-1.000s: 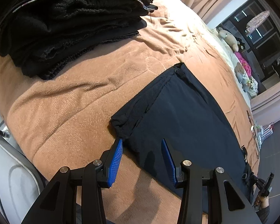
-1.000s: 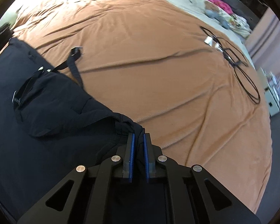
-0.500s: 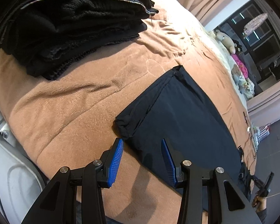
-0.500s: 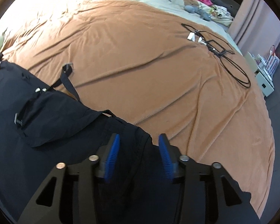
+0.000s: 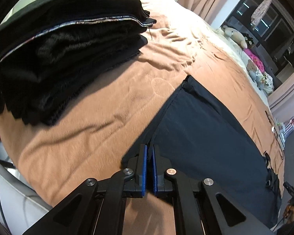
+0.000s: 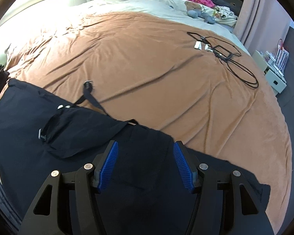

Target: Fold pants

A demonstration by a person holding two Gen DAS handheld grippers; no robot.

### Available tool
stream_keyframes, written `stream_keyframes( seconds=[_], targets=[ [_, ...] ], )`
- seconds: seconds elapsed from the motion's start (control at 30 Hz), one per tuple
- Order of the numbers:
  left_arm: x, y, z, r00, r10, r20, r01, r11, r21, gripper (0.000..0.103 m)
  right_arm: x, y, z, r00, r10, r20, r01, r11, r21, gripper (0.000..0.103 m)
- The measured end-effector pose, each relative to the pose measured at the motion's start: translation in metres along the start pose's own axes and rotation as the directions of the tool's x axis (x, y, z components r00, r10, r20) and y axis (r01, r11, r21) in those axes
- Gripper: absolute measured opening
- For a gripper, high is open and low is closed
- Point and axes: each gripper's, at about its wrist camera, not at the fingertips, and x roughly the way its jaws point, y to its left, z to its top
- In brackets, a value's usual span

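Dark navy pants (image 5: 201, 133) lie flat on a brown blanket (image 5: 88, 121). My left gripper (image 5: 149, 148) is shut on the near corner of the leg hem, with fabric pinched between the blue pads. In the right wrist view the waist end of the pants (image 6: 49, 137) spreads under my right gripper (image 6: 146, 146). Its jaws are opening and stand wide above the cloth, with nothing pressed between them. A strap with a buckle (image 6: 87, 90) trails from the waist onto the blanket (image 6: 147, 58).
A tall stack of folded black clothes (image 5: 58, 58) sits on the bed to the left of the pants. Black cables and small white plugs (image 6: 235, 62) lie at the far right. Stuffed toys (image 6: 198, 11) line the far edge. The bed's edge runs close below.
The left gripper closed on the pants' hem corner, which it stood open beside before. The right gripper let go of the waistband, opened wide and lifted away.
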Motion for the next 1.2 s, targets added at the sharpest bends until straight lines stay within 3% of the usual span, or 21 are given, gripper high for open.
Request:
stream_keyframes(
  seconds=[0.23, 0.53, 0.7, 1.07, 1.2],
  targets=[
    [0.018, 0.013, 0.001, 0.998, 0.024, -0.051, -0.025, 0.999, -0.034, 0.005, -0.006, 0.012, -0.01, 0.999, 0.049, -0.02, -0.049, 0.999, 0.018, 0.057],
    [0.005, 0.016, -0.002, 0.998, -0.012, -0.059, 0.007, 0.997, -0.077, 0.01, -0.013, 0.03, -0.021, 0.992, 0.119, -0.033, -0.118, 0.993, 0.028, 0.057],
    [-0.003, 0.022, -0.013, 0.994, -0.082, -0.075, 0.072, 0.989, -0.129, 0.046, -0.01, 0.039, -0.033, 0.987, 0.156, -0.035, -0.154, 0.986, 0.057, 0.057],
    [0.008, 0.033, -0.024, 0.985, -0.143, -0.101, 0.117, 0.967, -0.229, 0.046, -0.005, 0.052, -0.056, 0.973, 0.23, -0.016, -0.226, 0.965, 0.131, 0.057],
    [0.011, 0.042, -0.028, 0.98, -0.172, -0.096, 0.128, 0.926, -0.355, 0.046, -0.003, 0.058, -0.065, 0.965, 0.263, -0.009, -0.259, 0.954, 0.151, 0.057]
  ],
)
